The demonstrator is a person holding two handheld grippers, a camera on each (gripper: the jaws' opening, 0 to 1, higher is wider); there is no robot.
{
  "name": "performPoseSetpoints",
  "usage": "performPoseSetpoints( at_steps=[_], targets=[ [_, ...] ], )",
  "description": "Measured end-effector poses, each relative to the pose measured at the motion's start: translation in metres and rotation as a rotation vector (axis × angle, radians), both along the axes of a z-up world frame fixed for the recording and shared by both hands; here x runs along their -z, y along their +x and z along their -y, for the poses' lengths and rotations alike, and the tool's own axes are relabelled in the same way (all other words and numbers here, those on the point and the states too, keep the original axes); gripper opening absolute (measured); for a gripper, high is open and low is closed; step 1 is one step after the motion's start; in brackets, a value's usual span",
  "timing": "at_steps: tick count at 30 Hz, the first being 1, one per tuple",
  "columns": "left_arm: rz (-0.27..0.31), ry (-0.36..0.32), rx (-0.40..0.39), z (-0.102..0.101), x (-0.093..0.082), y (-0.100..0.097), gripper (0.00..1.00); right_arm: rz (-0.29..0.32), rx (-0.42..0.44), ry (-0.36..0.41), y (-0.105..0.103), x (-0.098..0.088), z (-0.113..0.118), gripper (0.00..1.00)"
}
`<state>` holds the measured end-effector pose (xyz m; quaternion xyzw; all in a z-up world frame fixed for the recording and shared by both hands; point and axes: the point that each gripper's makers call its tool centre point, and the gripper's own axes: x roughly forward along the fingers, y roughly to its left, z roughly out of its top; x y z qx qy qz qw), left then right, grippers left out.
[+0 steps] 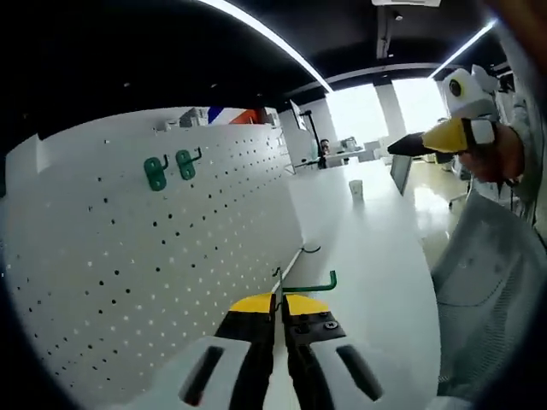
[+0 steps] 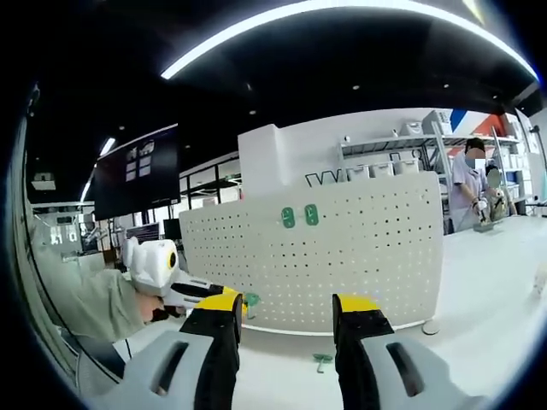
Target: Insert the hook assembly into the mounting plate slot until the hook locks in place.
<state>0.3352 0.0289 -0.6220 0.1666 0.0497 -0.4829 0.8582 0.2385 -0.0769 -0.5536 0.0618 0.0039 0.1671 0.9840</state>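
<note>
Office space, dark ceiling with long light strips (image 2: pixel 342 13), bright windows (image 1: pixel 363 107) at the far end. White table (image 1: pixel 376 256) runs the length of the left gripper view; a grey chair (image 1: pixel 487 265) sits at its right edge.

White pegboard (image 2: pixel 342 256) stands upright on the table. Two green hooks (image 2: pixel 300 216) already hang side by side in its upper part; in the left gripper view they sit upper left on the board (image 1: pixel 169 167). Dark wall screen (image 2: pixel 137 179) to the left behind it, shelves with boxes behind on the right. A person (image 2: pixel 466 192) stands at the far right, past the board's end.

Left gripper (image 1: pixel 280 312): jaws pinched together on a green hook (image 1: pixel 312 286). The hook's wire arm sticks out right of the tips and turns up at its end. It's close to the board's lower edge; contact with the board — can't tell. Right gripper view shows this gripper from the side (image 2: pixel 224 301), held in a hand (image 2: pixel 149 303), low at the board's left end.

Right gripper (image 2: pixel 286 316): jaws wide apart, nothing between them. Left gripper view has it up at the right (image 1: pixel 406 145), well off the board.

One more green hook (image 2: pixel 322 361) lies loose on the table in front of the board, seen between the right jaws.
</note>
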Motion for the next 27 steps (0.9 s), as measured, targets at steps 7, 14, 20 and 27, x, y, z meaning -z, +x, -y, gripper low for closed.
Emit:
performPoseSetpoints(
  at_steps=[7, 14, 20, 27],
  targets=[
    [0.008, -0.085, -0.022, -0.007, -0.021, -0.014, 0.04, 0.010, -0.006, 0.000, -0.002, -0.004, -0.002, 0.41],
    [0.032, -0.144, -0.011, -0.010, -0.042, -0.031, 0.04, 0.019, -0.008, 0.005, -0.005, -0.011, -0.001, 0.40],
    [0.038, -0.215, 0.006, -0.009, -0.059, -0.042, 0.04, 0.031, -0.020, 0.008, -0.007, -0.018, -0.005, 0.40],
    [0.070, -0.262, 0.018, -0.003, -0.072, -0.052, 0.04, 0.055, -0.040, 0.017, -0.008, -0.030, -0.012, 0.40]
  ],
)
